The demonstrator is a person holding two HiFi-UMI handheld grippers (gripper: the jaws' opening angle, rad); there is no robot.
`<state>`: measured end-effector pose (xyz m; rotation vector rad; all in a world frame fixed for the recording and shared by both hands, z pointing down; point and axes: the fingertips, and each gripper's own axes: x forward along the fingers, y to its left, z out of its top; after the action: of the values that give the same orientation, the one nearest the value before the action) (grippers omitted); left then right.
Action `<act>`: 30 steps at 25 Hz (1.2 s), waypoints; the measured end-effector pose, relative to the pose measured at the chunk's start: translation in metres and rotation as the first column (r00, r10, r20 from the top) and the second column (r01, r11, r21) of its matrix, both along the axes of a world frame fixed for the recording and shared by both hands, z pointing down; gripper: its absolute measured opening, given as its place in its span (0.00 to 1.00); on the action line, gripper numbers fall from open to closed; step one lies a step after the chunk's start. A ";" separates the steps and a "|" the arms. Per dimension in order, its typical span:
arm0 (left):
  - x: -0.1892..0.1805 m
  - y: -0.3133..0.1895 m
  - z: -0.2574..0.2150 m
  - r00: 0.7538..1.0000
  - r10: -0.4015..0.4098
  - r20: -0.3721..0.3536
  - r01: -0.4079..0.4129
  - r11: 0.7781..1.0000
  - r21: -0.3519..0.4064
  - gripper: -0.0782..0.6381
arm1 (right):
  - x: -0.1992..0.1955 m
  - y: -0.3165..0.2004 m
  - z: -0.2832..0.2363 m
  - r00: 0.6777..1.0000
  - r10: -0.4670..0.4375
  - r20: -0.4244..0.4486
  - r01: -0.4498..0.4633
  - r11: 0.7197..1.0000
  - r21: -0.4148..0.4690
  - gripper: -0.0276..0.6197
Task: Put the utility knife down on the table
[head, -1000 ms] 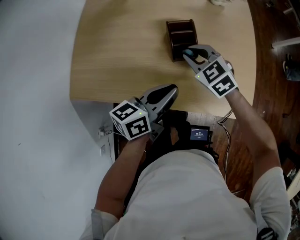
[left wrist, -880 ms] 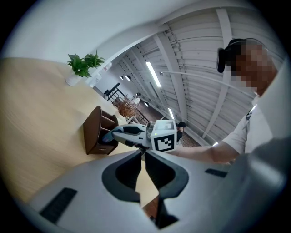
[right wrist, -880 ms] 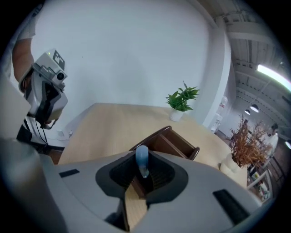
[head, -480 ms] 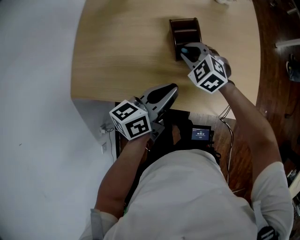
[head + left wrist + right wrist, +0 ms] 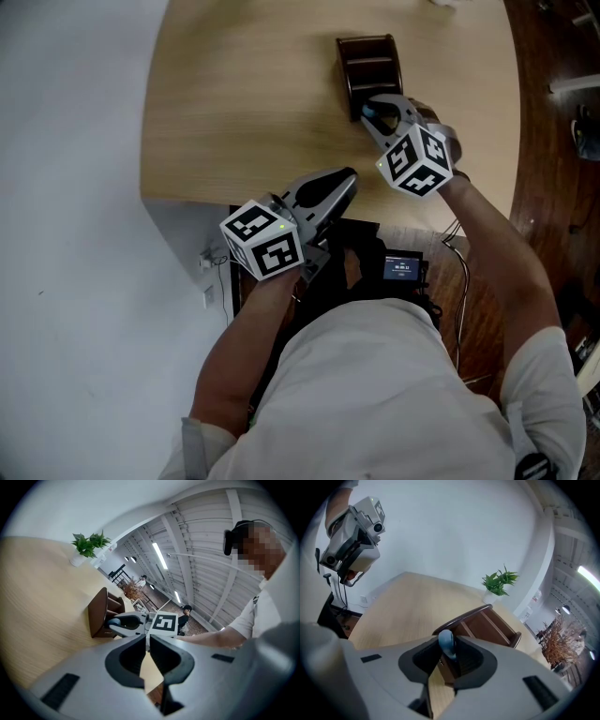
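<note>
My right gripper is shut on a blue utility knife, which it holds just in front of a dark brown wooden organizer on the light wood table. In the right gripper view the knife's blue end stands up between the jaws of the right gripper, with the organizer right behind it. Whether the knife touches the table is hidden. My left gripper hangs shut and empty over the table's near edge. From the left gripper, the right gripper shows beside the organizer.
A potted plant stands at the far end of the table, also seen in the left gripper view as the plant. A small device with a lit screen and cables lie below the table's near edge. A white wall runs along the left.
The right gripper rolled, so its marker cube turned, and sank a little toward the table in front of the organizer, still holding the knife. The left gripper stayed put.
</note>
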<state>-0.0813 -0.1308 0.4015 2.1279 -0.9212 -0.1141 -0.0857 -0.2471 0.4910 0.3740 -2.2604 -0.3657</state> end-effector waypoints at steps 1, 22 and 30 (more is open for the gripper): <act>0.000 0.000 0.000 1.000 0.001 0.000 -0.001 1.000 0.000 0.12 | 0.000 -0.001 0.000 1.000 0.001 0.000 -0.001 1.000 -0.005 0.15; 0.000 0.000 -0.004 1.000 0.007 -0.011 -0.007 1.000 0.011 0.12 | 0.004 -0.010 0.001 0.995 0.090 0.034 -0.088 0.994 -0.066 0.17; 0.002 0.002 -0.006 1.000 0.011 -0.008 -0.011 1.000 0.014 0.12 | 0.007 -0.004 0.004 0.996 0.089 0.029 -0.087 0.993 -0.086 0.21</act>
<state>-0.0795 -0.1289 0.3957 2.1435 -0.9064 -0.1235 -0.0782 -0.2513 0.4946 0.4364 -2.2745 -0.2185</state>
